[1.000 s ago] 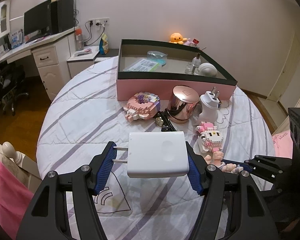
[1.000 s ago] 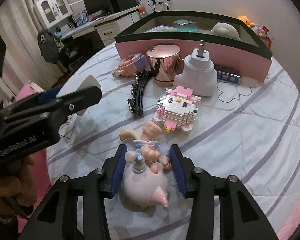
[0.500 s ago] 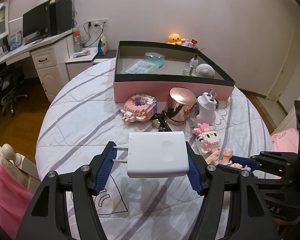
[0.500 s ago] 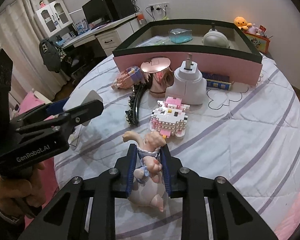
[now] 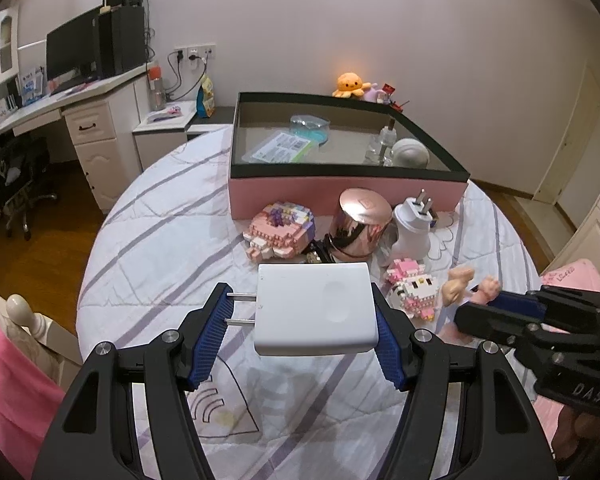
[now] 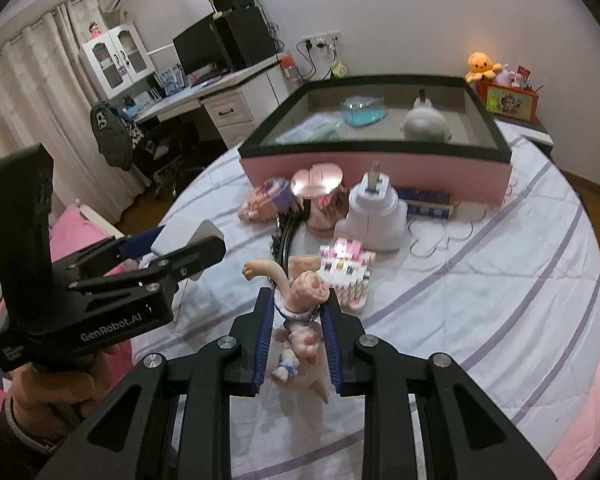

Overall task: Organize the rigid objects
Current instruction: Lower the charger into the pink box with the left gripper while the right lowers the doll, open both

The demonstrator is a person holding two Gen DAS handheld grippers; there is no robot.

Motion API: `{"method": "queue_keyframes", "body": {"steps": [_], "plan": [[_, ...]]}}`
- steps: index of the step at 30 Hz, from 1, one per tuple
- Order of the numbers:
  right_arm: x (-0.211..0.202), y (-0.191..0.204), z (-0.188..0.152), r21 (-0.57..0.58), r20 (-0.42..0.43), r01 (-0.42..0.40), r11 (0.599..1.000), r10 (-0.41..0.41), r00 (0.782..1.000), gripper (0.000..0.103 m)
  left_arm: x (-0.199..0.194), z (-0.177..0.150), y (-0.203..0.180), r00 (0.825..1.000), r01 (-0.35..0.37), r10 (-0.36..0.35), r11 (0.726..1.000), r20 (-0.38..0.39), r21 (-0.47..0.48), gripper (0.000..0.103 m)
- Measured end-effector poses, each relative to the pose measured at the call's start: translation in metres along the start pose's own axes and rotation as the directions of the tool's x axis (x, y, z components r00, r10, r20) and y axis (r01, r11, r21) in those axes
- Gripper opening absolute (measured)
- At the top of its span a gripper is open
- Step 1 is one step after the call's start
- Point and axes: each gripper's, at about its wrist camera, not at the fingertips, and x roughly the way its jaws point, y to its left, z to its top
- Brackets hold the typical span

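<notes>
Task status, judged from the present layout: partly complete. The pink box (image 5: pixel 340 196) at the far side of the quilted bed (image 5: pixel 160 248) already holds a leaflet packet (image 5: pixel 282 146), a blue transparent container (image 5: pixel 310 128), a small glass bottle (image 5: pixel 383 142) and a grey dome-shaped object (image 5: pixel 410 152). Outside the box, from left to right, a pink brick-built figure (image 5: pixel 278 230), a rose-gold cylindrical container (image 5: pixel 360 222), a white plug adapter (image 5: pixel 414 228) standing with its prongs up and a pink-and-white brick-built cat (image 5: pixel 412 284) remain on the quilt, close together just in front of the box wall. The left gripper (image 5: pixel 300 316) has its jaws closed across the white charger (image 5: pixel 314 308), one pad against the tips of the prongs and the other against the opposite end, and carries it above the quilt, short of the box. The right gripper (image 6: pixel 298 320) has its jaws closed on a flesh-coloured doll figurine (image 6: pixel 302 304), gripped around the middle and apparently lifted clear of the quilt. Both items have yet to be placed, and the four loose items follow. The left wrist view shows the leaflet packet and the bottle clearly, and only the head and arm of the figurine. The right wrist view alone shows a blue comb-like object (image 6: pixel 428 204) lying against the box wall behind the adapter, a dark beaded band (image 6: pixel 286 232) beside the cylinder, and the hand (image 6: pixel 56 384) holding the left gripper.
</notes>
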Motion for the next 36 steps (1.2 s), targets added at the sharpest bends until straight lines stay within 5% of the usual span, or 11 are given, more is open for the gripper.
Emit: {"method": "queue_keyframes", "body": {"steps": [12,22,36], "plan": [[-0.021,-0.001,0.035,-0.033,0.102,0.017,0.999,-0.013,0.995,0.024,-0.005,0.033,-0.003,0.998,-0.007,0.005,1.0,0.068,0.029,0.066],[-0.032,-0.029,0.113,-0.056,0.221,0.096,0.994,-0.081,0.972,0.024,0.006,0.107,-0.001,0.985,-0.025,0.017,0.999,0.171,0.048,0.066],[0.038,-0.097,0.185,0.024,0.164,0.152,0.988,-0.154,0.974,0.024,0.101,0.188,-0.009,0.994,-0.007,0.0,0.998,0.11,0.062,0.067]]}}
